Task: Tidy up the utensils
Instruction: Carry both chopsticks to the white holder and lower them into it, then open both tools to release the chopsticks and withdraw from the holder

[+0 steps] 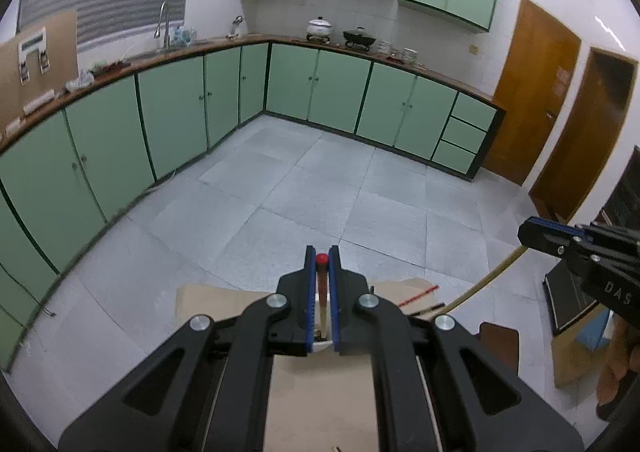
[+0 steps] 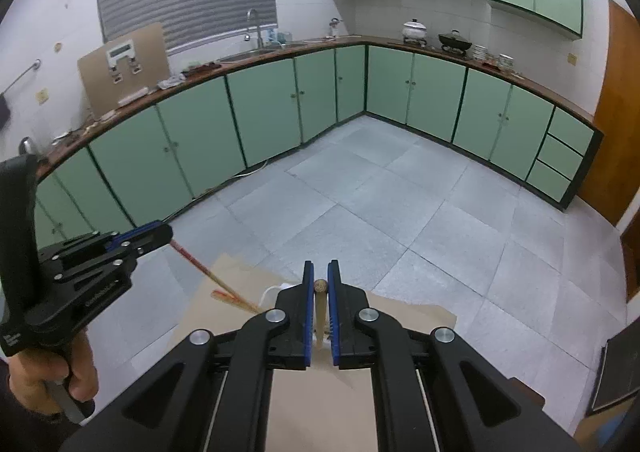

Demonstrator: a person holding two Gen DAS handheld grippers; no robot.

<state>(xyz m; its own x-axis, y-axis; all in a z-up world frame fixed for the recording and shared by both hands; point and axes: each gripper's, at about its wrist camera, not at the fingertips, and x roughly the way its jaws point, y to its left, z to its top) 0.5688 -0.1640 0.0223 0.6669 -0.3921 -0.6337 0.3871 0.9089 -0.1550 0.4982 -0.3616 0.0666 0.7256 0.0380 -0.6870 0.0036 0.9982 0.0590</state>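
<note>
In the left wrist view, my left gripper (image 1: pixel 322 252) is shut on a chopstick with a red tip (image 1: pixel 321 259), which stands up between the blue pads. The right wrist view shows that gripper (image 2: pixel 165 230) at the left, with the red-patterned chopstick (image 2: pixel 200 266) slanting down to the cardboard. My right gripper (image 2: pixel 321 267) is shut on a pale wooden chopstick (image 2: pixel 321 285), whose round end sits between the pads. The left wrist view has the right gripper (image 1: pixel 529 231) at the right edge, the pale stick (image 1: pixel 486 281) hanging down-left from it. Both are lifted above the table.
Below lies a cardboard-covered table (image 2: pixel 400 312) with more chopsticks (image 1: pixel 420 294) and a white object (image 2: pixel 276 289) on it. A hand (image 2: pixel 52 380) holds the left gripper's handle. Beyond are grey floor tiles (image 1: pixel 320 180), green cabinets (image 1: pixel 168 112) and wooden doors (image 1: pixel 532 92).
</note>
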